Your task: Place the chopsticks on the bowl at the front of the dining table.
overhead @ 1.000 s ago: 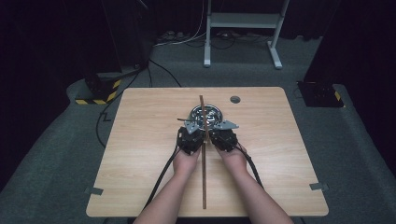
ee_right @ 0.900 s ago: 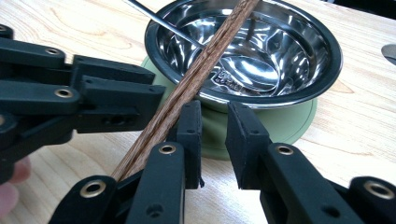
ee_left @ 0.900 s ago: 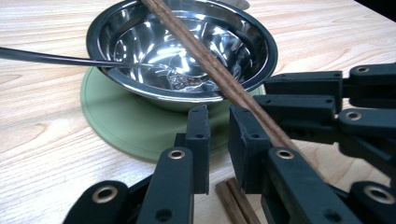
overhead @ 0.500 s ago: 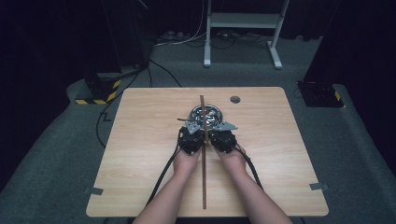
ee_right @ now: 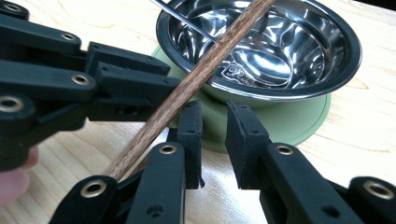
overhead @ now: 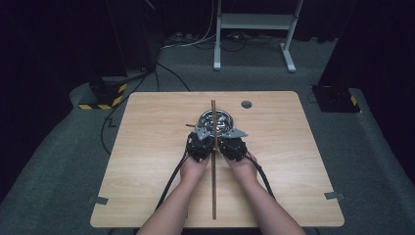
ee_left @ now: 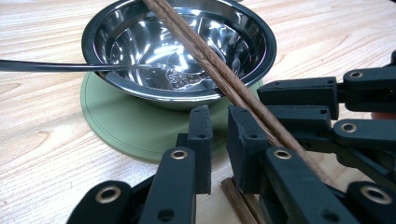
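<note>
Left gripper (overhead: 199, 146): in the person's left hand at frame centre in the high view; in its own view the jaws stand almost together with a narrow empty gap. Closed on nothing, as I judge it.
Right gripper (overhead: 232, 147): just right of the left one, the two crowded together; in its own view its jaws are likewise nearly together, with only mat and table seen through the slit. Closed, gripping nothing.
Chopsticks (overhead: 214, 161): a long brown pair running straight up the frame between the grippers, far end resting across the bowl's rim, near end down by the table's lower edge. In the left gripper view they (ee_left: 219, 74) pass to the right of the jaws, not between the pads.
Why so: the rim props them up at a slant, probably parked there.
Bowl (overhead: 216, 120): polished steel, just above the grippers, set on a green round mat (ee_left: 126, 126) that likely keeps it from sliding.
Spoon (ee_left: 84, 66): metal, handle over the rim at the left of that view, head down inside the bowl.
Table (overhead: 147, 147): pale wood, bare around them.
</note>
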A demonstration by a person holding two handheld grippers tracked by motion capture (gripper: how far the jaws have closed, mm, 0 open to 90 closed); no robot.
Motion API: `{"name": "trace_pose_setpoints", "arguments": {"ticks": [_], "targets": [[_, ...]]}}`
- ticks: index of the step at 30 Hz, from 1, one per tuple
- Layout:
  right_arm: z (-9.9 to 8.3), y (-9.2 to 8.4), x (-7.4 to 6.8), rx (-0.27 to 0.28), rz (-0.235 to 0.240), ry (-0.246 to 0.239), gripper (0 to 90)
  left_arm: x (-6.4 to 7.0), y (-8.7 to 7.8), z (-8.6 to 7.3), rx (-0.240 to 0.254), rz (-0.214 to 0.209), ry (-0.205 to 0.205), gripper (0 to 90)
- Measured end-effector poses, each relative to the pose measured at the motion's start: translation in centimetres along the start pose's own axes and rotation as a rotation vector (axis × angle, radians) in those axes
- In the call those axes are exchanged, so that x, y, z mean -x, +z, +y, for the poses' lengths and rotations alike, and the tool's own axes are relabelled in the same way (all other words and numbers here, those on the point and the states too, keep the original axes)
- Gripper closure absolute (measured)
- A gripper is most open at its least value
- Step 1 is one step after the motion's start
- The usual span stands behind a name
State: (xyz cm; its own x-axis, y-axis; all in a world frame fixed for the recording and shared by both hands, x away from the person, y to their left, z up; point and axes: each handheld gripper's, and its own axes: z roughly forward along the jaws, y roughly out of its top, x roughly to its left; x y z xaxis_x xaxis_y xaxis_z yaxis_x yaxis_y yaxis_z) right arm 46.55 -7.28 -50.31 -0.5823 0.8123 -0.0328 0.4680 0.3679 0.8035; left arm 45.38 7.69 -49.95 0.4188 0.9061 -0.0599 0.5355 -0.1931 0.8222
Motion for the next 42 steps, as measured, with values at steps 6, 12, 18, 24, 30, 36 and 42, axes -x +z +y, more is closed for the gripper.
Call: {"name": "trace_pose_setpoints", "arguments": {"ticks": [6,12,18,24,30,36,42], "targets": [[-0.1,0.1,0.1,-0.01,-0.021,-0.002,75.2,-0.4,-0.1,-0.1,0.004,0.015,-0.012,77.9],[0.0,-0.4,0.9,0.016,-0.054,0.017,75.3,-0.8,-0.3,0.0,0.019,0.02,-0.025,77.6],[0.7,-0.5,0.7,0.034,-0.056,0.014,75.3,-0.7,-0.2,0.1,0.032,0.011,-0.039,77.6],[0.9,-0.2,0.5,0.028,-0.058,0.008,75.4,-0.5,-0.1,0.2,0.034,0.003,-0.039,77.6],[1.0,-0.1,0.2,0.031,-0.056,0.004,75.3,-0.6,0.1,0.3,0.031,-0.008,-0.04,77.7],[0.9,-0.1,-0.2,0.025,-0.055,-0.006,75.8,-0.4,0.2,0.3,0.03,-0.013,-0.023,80.0],[0.9,-0.2,-0.3,0.025,-0.056,-0.005,75.9,-0.5,0.2,0.4,0.025,-0.017,0.004,81.1]]}}
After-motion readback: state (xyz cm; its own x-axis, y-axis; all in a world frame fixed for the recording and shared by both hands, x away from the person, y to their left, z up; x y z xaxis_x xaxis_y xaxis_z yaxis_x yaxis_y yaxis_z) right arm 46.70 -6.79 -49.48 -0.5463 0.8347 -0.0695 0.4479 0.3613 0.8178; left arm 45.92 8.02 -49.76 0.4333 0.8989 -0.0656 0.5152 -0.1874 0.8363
